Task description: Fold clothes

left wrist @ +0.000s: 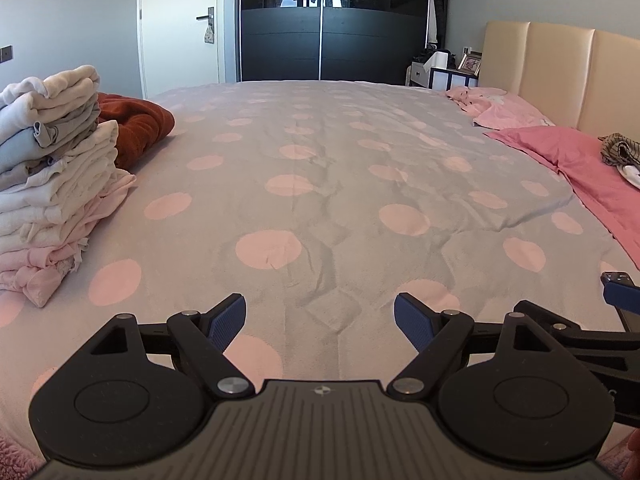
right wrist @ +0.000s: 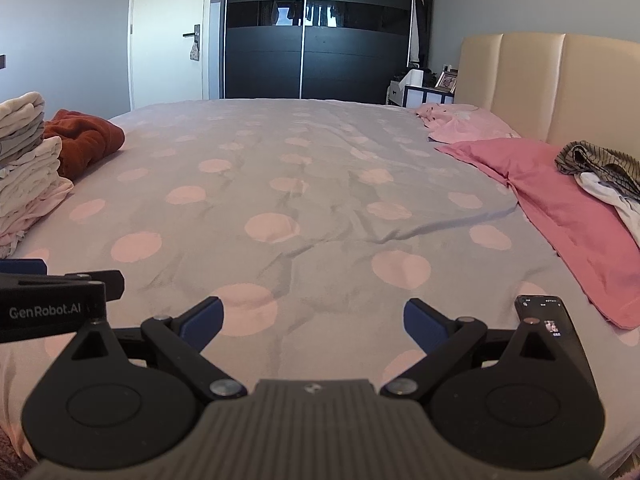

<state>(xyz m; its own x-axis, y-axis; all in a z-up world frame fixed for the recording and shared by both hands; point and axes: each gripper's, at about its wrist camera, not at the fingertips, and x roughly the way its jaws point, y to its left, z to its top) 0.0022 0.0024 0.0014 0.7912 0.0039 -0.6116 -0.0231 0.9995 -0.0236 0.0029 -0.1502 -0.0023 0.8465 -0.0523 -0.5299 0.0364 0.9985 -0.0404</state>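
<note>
My left gripper (left wrist: 320,322) is open and empty, low over the near edge of a grey bedspread with pink dots (left wrist: 320,184). My right gripper (right wrist: 313,322) is open and empty beside it, over the same bedspread (right wrist: 304,200). A tall stack of folded white, grey and pink clothes (left wrist: 52,184) stands at the left; it also shows in the right wrist view (right wrist: 28,176). A crumpled rust-red garment (left wrist: 136,124) lies behind the stack. Unfolded striped and white clothes (right wrist: 600,172) lie on a pink pillow at the right.
Pink pillows (right wrist: 560,200) and a beige headboard (right wrist: 540,80) line the right side. A phone (right wrist: 548,328) lies on the bed by my right gripper. A dark wardrobe (left wrist: 332,20), a white door (left wrist: 180,28) and a bedside table (left wrist: 444,72) stand beyond the bed.
</note>
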